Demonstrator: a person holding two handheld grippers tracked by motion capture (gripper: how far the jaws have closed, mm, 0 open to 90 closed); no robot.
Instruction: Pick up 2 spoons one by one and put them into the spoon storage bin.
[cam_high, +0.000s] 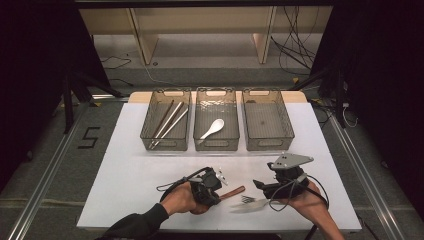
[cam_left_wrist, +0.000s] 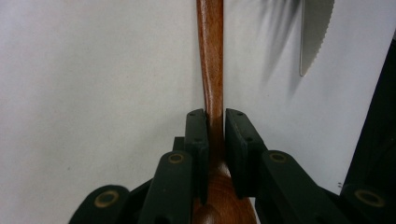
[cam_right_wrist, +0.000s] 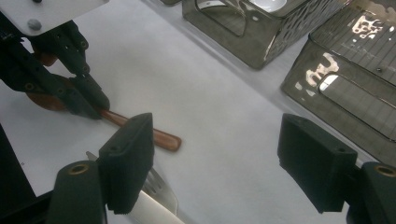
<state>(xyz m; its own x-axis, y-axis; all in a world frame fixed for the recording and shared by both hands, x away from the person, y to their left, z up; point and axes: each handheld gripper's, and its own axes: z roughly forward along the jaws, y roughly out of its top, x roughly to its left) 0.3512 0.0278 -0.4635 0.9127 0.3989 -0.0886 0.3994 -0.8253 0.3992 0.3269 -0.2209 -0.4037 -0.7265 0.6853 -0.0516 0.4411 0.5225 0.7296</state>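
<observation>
White table carrying three grey baskets in a row, well beyond both claws. Brown wooden-handled utensil lying flat on the table, handle clamped in the left claw. Fork and knife lying just beside it, under the right claw

Reddish-brown wood-grain spoon, clamped in black left tool. Silver fork and pale serrated knife blade just beside spoon. White bench. Smoky translucent grey bins beyond spoon; white spoon in the middle one.
</observation>
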